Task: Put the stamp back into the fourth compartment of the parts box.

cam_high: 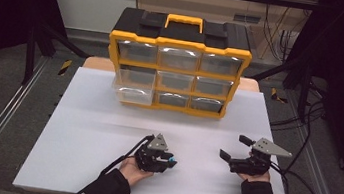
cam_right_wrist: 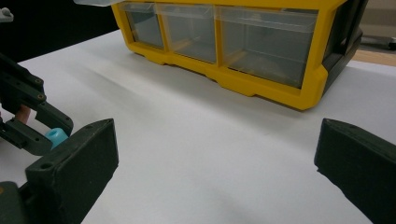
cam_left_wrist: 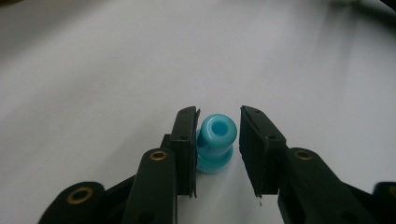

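Note:
A small light-blue spool-shaped piece [cam_left_wrist: 215,142] lies on the white table [cam_high: 85,131] between the jaws of my left gripper [cam_left_wrist: 217,135]. One pad touches its side and the other stands a hair off it, so the jaws are open around it. In the high view the left gripper [cam_high: 170,163] sits at the near middle, with the blue piece [cam_high: 172,161] at its tips. My right gripper [cam_high: 234,147] rests to the right of it, wide open, with nothing between its jaws. The right gripper view also shows the blue piece [cam_right_wrist: 56,136] inside the left gripper's jaws.
A yellow and black organizer box [cam_high: 177,70] with clear drawers and a yellow handle stands at the far side of the table. Its lower left drawer [cam_high: 133,94] is pulled out a little. Cables trail off the table's right edge.

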The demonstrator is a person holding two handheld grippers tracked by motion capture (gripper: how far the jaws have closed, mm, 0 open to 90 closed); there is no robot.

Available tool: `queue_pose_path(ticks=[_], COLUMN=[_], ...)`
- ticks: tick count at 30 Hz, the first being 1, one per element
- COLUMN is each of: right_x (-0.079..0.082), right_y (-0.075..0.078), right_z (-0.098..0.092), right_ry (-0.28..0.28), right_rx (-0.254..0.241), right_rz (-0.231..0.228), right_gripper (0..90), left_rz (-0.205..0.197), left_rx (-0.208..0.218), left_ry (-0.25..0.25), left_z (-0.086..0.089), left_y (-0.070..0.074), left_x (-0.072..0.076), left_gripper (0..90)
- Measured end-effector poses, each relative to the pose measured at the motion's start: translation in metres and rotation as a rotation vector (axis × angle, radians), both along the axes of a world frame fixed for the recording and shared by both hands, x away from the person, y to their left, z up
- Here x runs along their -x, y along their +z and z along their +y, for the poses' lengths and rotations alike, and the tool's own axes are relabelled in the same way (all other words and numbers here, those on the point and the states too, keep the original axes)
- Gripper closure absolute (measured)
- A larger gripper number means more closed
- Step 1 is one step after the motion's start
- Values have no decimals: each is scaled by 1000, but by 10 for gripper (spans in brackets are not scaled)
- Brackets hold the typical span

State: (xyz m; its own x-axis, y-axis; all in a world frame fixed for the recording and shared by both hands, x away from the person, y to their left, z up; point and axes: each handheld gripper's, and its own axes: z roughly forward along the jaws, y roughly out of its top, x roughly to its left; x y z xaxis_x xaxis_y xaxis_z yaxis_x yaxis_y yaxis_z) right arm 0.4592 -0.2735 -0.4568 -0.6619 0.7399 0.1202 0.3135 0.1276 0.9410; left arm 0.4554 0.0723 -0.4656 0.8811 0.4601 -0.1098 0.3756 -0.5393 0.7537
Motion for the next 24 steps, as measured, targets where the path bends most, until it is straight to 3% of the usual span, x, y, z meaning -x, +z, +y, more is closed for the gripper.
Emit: queue_pose_path(ticks=[12, 24], right_x=[0, 0], right_y=[0, 0], right_z=[0, 0], right_ry=[0, 0], right_rx=[0, 2], right_rz=[0, 2], right_gripper=[2, 2], left_rz=[-19, -16], left_rx=[-21, -15], left_ry=[4, 6], left_z=[-1, 1], left_y=[0, 1], left_x=[1, 0], left_gripper=[705, 714])
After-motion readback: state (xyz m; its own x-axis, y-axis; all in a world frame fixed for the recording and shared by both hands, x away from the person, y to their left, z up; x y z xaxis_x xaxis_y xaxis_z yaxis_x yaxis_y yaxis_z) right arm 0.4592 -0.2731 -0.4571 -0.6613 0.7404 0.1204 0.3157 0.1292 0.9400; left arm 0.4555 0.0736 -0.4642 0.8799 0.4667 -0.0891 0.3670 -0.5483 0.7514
